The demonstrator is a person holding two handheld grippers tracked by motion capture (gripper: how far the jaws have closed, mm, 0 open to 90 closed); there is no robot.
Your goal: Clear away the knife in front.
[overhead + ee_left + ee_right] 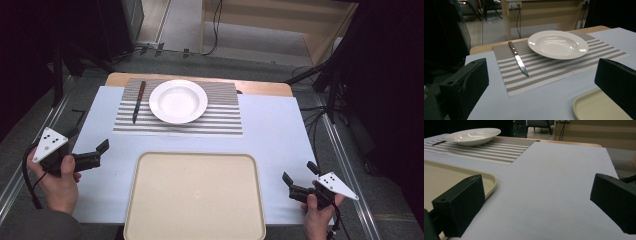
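Left hand-held gripper point(90, 150) and right hand-held gripper point(299, 179) both gape wide, apparently just above the surface point(280, 130), flanking the tray point(195, 195).

A plate point(178, 101) and knife point(138, 101) lie on a striped mat point(220, 120) by the tabletop's far edge; a tray point(195, 195) sits at the near edge.

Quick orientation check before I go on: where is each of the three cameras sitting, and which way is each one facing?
High view: above the near table edge, looking forward and down; both hands show, left gripper and right gripper flanking the empty beige plastic tray.
Left gripper view: low at the table's left, facing the wooden-handled knife and round white plate; its open jaws show.
Right gripper view: low at the right, facing across the pale blue tabletop; open jaws show.
Shared: plate, tray and striped placemat.
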